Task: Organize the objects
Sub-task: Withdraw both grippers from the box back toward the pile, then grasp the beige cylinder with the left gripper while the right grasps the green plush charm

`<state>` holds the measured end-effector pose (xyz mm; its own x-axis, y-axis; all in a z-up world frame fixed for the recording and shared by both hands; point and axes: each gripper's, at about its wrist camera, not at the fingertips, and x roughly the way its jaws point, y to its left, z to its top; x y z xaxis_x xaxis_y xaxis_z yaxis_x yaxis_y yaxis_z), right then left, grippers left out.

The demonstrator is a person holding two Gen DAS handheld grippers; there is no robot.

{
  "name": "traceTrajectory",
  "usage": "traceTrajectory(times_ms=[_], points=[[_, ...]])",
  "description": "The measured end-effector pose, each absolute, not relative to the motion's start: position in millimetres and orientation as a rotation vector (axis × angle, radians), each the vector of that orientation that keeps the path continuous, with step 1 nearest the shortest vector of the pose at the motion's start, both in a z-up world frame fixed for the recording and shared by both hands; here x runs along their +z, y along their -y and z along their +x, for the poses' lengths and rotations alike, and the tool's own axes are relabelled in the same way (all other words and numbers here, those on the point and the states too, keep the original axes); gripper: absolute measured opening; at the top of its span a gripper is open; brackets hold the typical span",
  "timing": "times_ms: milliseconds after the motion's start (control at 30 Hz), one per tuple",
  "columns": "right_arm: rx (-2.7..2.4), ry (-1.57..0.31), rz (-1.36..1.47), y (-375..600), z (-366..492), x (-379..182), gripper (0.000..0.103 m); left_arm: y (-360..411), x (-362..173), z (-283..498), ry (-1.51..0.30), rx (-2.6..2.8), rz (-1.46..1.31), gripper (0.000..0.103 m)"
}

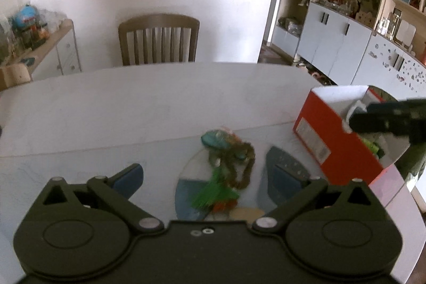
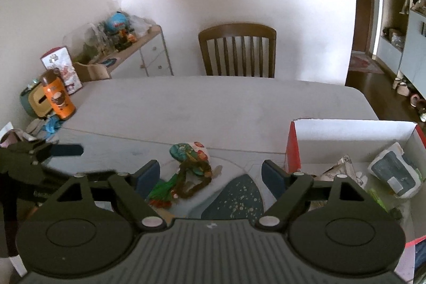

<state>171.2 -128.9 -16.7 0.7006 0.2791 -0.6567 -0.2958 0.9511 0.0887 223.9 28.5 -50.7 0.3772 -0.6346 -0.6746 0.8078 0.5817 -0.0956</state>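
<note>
A small pile lies on the table's near part: a teal pouch (image 1: 213, 139) (image 2: 183, 152), a brown bead string (image 1: 241, 164) (image 2: 198, 181) and a green tassel (image 1: 213, 194) (image 2: 162, 189). My left gripper (image 1: 205, 164) is open, with the pile between its blue pads and apart from them. My right gripper (image 2: 210, 167) is open and holds nothing; the pile sits by its left finger. A red box (image 1: 327, 129) (image 2: 346, 132) with a white inside stands at the right and holds a grey-white packet (image 2: 396, 172) and papers. In the left wrist view the right gripper (image 1: 372, 119) hangs over the box.
The white table (image 1: 159, 111) stretches far ahead to a wooden chair (image 1: 159, 39) (image 2: 237, 52). An orange bottle (image 2: 57, 95) and clutter sit at the table's left end. A loaded sideboard (image 2: 138, 44) lines the left wall; white cabinets (image 1: 346, 31) stand at the right.
</note>
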Motion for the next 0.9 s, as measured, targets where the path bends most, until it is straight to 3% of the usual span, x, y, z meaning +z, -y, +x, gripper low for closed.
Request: traceTrajectory(times_ms=[900], points=[[0.326, -0.885, -0.109, 85, 267, -74, 0.084, -4, -136, 209, -0.788, -0.973, 0.36, 0.102]])
